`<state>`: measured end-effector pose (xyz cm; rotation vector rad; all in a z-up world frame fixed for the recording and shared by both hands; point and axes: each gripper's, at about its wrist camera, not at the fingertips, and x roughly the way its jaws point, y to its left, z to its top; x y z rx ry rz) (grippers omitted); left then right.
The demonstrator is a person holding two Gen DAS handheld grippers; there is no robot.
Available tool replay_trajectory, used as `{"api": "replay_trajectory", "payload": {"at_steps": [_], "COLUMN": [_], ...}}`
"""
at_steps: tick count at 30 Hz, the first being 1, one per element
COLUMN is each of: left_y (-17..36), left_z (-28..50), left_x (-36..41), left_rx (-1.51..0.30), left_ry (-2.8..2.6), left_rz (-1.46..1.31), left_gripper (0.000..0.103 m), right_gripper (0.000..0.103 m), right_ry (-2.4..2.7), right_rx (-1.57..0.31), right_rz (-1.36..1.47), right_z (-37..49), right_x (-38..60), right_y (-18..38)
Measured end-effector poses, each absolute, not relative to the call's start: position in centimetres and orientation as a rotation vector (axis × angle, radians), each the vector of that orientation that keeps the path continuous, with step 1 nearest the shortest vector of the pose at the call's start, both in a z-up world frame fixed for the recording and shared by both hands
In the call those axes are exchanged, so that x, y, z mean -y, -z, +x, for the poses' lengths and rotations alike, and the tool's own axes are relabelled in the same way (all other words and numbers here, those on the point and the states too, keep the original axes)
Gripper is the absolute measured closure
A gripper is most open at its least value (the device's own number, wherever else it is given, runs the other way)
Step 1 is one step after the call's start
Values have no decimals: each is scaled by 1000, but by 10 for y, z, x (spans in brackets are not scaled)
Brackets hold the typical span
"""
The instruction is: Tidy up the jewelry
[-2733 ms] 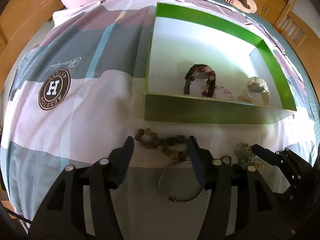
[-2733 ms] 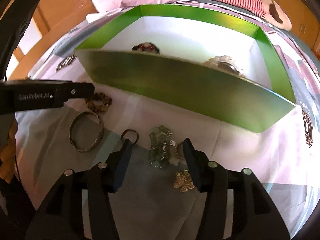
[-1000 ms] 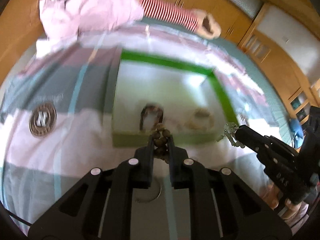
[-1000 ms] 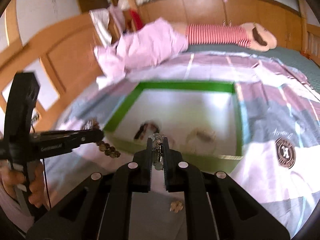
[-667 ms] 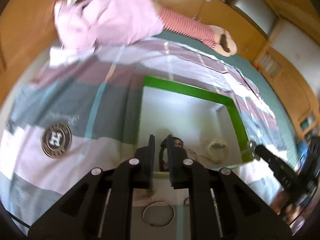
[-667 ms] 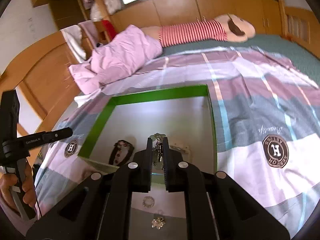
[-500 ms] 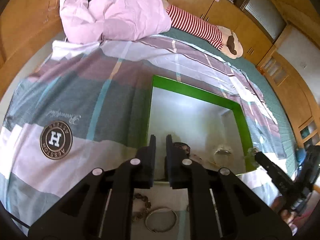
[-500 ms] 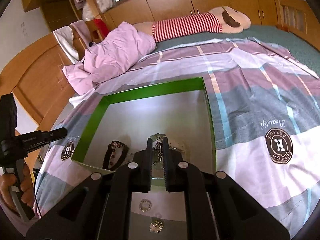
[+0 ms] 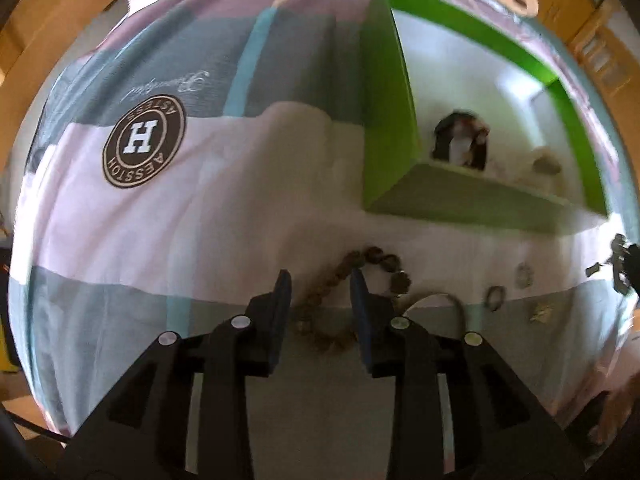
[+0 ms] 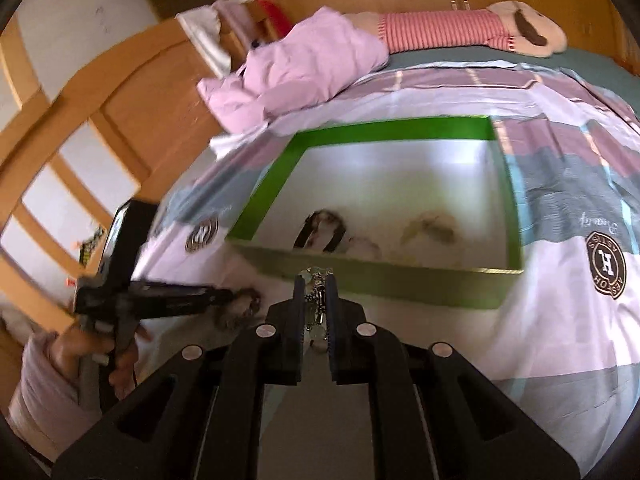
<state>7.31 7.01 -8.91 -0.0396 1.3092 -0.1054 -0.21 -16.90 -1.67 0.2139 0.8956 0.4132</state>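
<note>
Since the view half a second earlier, left gripper (image 9: 318, 280) has dropped from above the box to just over the bedspread, and its jaws, then together, are opening over the brown bead bracelet (image 9: 340, 300). The beads lie loose on the cloth between and beyond the fingers, with no pad pressing on them. Right gripper (image 10: 316, 284) is clamped on a pale green charm chain (image 10: 317, 308), which hangs between its pads short of the box's near wall.

Step in hand, as judged: regrasping the bead bracelet with the left gripper while the right carries its chain to the box. To do it well, the left jaws should open wider than the strand, settle astride one stretch of beads, and close only once both pads flank it; the cloth is soft and may bunch. The right should clear the near wall before releasing.

Outward from the left gripper lie a thin metal bangle (image 9: 448, 300), a small dark ring (image 9: 496, 298) and further small pieces, too blurred to name.

Container: green box (image 10: 272, 184), open-topped, with a white floor. Inside, near the front wall, lie a dark bracelet with reddish beads (image 9: 462, 144) and a pale, blurred piece (image 10: 432, 230) beside it; most of the floor is bare. A hand (image 10: 100, 352) holds the left gripper's handle.
</note>
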Motion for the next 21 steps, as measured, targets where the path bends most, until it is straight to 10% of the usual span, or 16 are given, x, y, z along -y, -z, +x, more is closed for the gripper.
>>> {"api": "replay_trajectory", "payload": {"at_steps": [5,7,21], "left_y": [101,96,-44], "left_z": [72,70,66], "left_x": [-53,-54,-23], "left_rx": [-1302,-1294,-857], "left_ry": [63,79,432], "left_rz": [61,26,-132], "left_gripper": [69,95,95], "right_gripper": [93,93,93], "right_ry": [-408,-402,-333], "right_rx": [-901,-892,-712], "right_rz": [188,181,218], "right_z": [-2,-1,31], "right_x": [166,167,198], "right_y": [20,19,-23]}}
